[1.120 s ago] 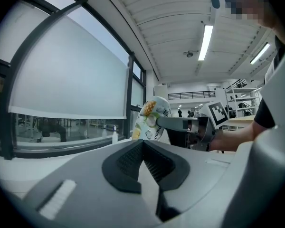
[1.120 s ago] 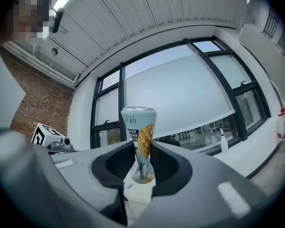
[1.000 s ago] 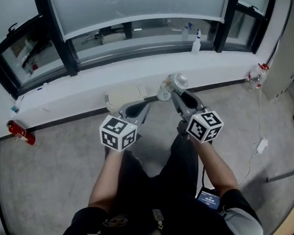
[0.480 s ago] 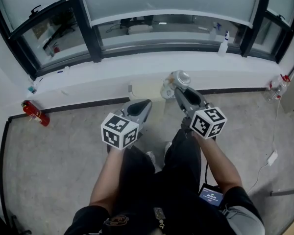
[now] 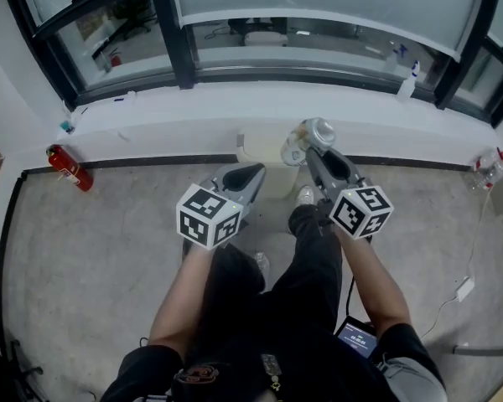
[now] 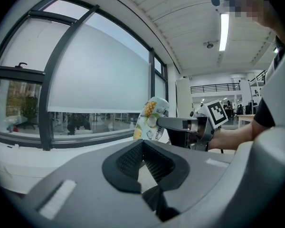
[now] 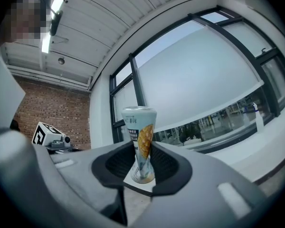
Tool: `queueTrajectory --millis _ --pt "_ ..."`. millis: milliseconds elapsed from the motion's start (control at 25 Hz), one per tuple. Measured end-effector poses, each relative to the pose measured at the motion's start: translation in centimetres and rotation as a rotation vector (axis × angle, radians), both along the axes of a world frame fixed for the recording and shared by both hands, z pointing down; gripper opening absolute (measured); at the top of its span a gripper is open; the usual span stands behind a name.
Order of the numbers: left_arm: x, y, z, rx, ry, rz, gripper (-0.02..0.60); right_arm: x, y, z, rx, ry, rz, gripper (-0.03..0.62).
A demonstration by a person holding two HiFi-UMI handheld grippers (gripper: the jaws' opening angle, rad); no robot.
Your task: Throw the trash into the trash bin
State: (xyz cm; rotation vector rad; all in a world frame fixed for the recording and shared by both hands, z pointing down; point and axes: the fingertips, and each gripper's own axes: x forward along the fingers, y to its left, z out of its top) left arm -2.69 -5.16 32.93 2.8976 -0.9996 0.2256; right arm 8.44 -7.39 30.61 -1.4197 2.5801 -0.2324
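Gripping can (image 7: pixel 141 144) in right gripper (image 7: pixel 142 159), clamping on its pinched waist, holding it upright with the printed side facing the camera. In head view, holding can at the gripper tip over the right edge of bin (image 5: pixel 262 153). Bin sitting on floor (image 5: pixel 84 249), touching wall (image 5: pixel 151 139) under the window. Holding left gripper (image 5: pixel 248 174) just beside the right one, tips pinched together, gripping nothing, pointing at the bin's left side. Both grippers pointing about level toward the window. Lying on the floor far left by the wall: extinguisher (image 5: pixel 67 167). Standing on sill (image 5: pixel 235 95) at right: spray bottle (image 5: pixel 408 80).
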Motion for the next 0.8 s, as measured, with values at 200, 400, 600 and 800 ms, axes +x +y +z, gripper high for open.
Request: queueTrajectory --millis 200,400,600,800 --pt "-0.6 -1.8 0.4 0.010 -0.022 -0.048 0.007 -0.1 -1.6 0.5 0.006 -0.026 -0.008 0.098" --pt "-0.8 -3.4 0.9 0.006 -0.046 -0.067 0.007 -0.6 -3.1 0.7 0.004 -0.005 -0.022 0.098" --pt "-0.7 -6.4 2.0 -0.019 -0.038 -0.072 0.008 -0.7 -5.7 1.7 -0.005 0.040 -0.016 0.098" --pt "-0.4 -11.0 2.4 -0.026 -0.046 -0.062 0.006 -0.3 -9.7 2.5 -0.009 0.079 -0.024 0.098"
